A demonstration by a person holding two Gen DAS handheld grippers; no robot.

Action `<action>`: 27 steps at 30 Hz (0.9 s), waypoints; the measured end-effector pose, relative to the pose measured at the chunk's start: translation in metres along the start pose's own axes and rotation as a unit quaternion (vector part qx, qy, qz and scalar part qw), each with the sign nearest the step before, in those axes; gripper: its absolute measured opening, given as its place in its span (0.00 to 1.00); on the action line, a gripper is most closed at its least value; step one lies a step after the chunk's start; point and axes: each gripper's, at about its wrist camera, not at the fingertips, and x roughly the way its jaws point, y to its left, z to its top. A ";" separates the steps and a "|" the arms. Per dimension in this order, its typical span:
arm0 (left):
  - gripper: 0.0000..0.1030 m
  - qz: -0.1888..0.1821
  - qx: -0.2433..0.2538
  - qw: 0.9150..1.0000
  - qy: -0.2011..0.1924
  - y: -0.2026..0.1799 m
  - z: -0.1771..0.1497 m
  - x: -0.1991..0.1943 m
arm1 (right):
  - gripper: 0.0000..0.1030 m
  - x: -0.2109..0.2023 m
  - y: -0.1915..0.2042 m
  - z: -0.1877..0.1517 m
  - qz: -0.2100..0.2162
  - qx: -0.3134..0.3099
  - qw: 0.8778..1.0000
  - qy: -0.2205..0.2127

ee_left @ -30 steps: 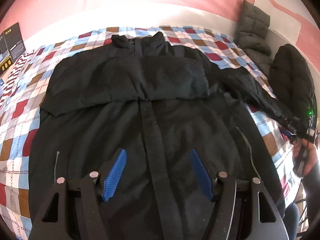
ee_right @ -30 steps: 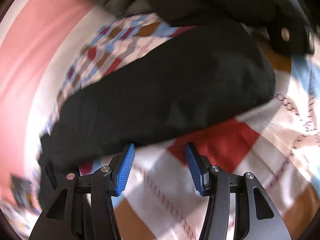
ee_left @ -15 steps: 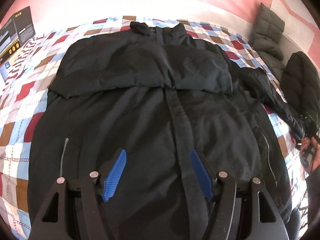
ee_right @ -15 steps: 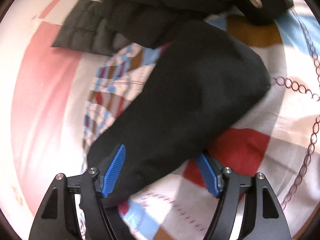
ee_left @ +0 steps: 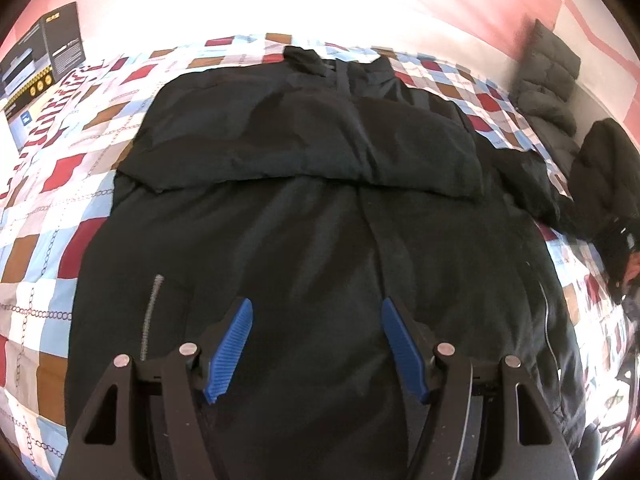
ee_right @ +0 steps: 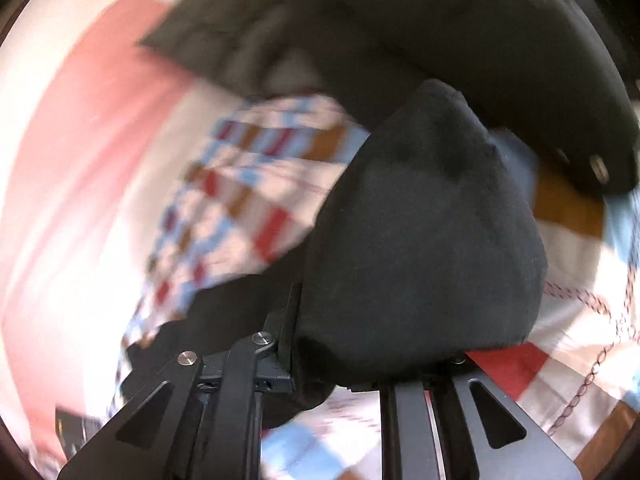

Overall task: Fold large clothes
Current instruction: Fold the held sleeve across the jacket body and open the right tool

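Observation:
A large black jacket (ee_left: 320, 220) lies front-up on the bed, its left sleeve folded across the chest. My left gripper (ee_left: 316, 308) hovers open above the lower front, left of the zipper strip, with only flat cloth under it. The jacket's other sleeve (ee_left: 528, 184) stretches to the right edge, where a hand (ee_left: 634, 272) shows. In the right wrist view that sleeve's end (ee_right: 420, 240) bulges up out of my right gripper (ee_right: 344, 344), which is shut on it. The cloth hides the pads. The picture is blurred by motion.
A checked bedspread (ee_left: 52, 216) covers the bed. A dark printed box (ee_left: 40, 60) stands at the far left. A grey quilted garment (ee_left: 552, 80) and a black padded coat (ee_left: 608, 160) lie at the right edge; that coat (ee_right: 500, 48) hangs close above the held sleeve.
The right gripper's jaws went wide around the sleeve end, then closed on it and lifted it off the bedspread. The left gripper drifted left across the jacket front, still open.

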 end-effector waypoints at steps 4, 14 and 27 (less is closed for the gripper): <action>0.67 0.007 -0.015 1.000 -0.013 0.019 0.004 -0.005 | 0.15 -0.031 0.079 0.002 0.061 -0.082 0.995 -0.018; 0.67 0.037 -0.068 0.997 -0.030 0.086 -0.003 -0.005 | 0.14 -0.049 0.284 -0.087 0.186 -0.283 0.940 0.033; 0.67 0.020 -0.092 0.995 -0.038 0.118 -0.025 0.000 | 0.22 0.086 0.374 -0.321 0.140 -0.449 0.854 0.221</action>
